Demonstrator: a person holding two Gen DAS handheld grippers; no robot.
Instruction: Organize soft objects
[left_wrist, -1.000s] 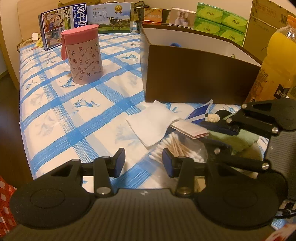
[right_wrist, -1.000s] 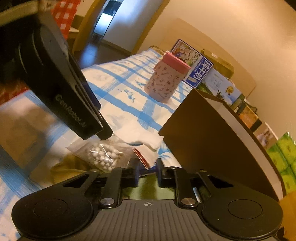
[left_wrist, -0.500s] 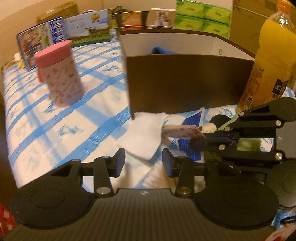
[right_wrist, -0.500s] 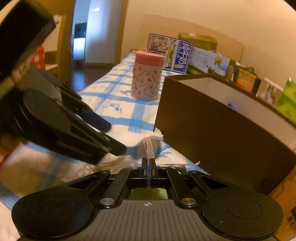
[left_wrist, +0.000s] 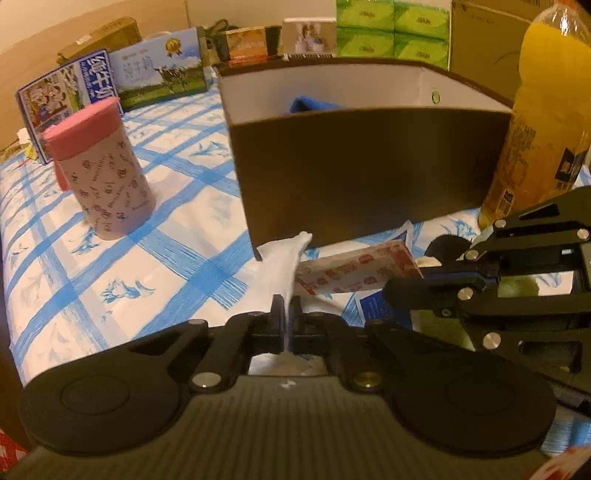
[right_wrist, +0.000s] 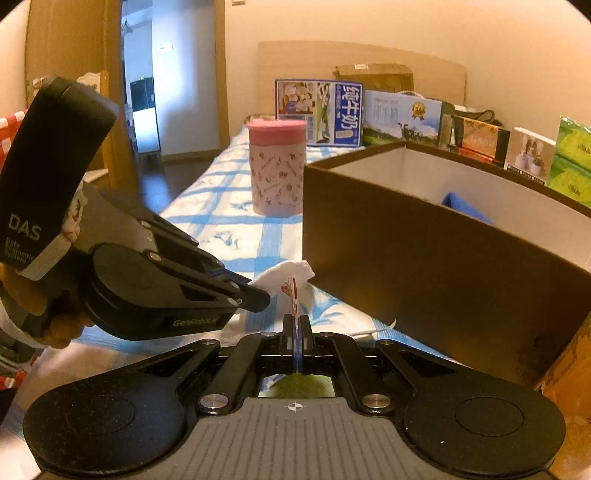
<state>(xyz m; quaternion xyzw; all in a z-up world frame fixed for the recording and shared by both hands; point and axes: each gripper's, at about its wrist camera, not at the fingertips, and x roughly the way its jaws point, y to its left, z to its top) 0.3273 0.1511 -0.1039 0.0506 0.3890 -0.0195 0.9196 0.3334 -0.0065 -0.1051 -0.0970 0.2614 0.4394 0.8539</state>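
Brown box (left_wrist: 369, 177) stands directly ahead of both grippers, its top open. Orange bottle (left_wrist: 543, 122) blocks the box's right corner. Pink cup (left_wrist: 99, 173) stands well left; bare tablecloth (left_wrist: 177, 236) between cup and box gives passage.

my right gripper (right_wrist: 294, 338) is clamped tight on a thin red-patterned packet (right_wrist: 293, 291), seen edge-on and standing upright between the pads. left gripper (right_wrist: 255, 295) reaches in from the left, its tip at a white cloth (right_wrist: 286, 271) on the blue-checked cover (right_wrist: 240, 225); whether it grips the cloth i can't tell here. brown box (right_wrist: 406, 258) just right, white inside, a blue item (right_wrist: 461, 206) in it. pink-lidded cup (right_wrist: 277, 170) beyond, milk cartons (right_wrist: 321, 110) behind, near the wall.
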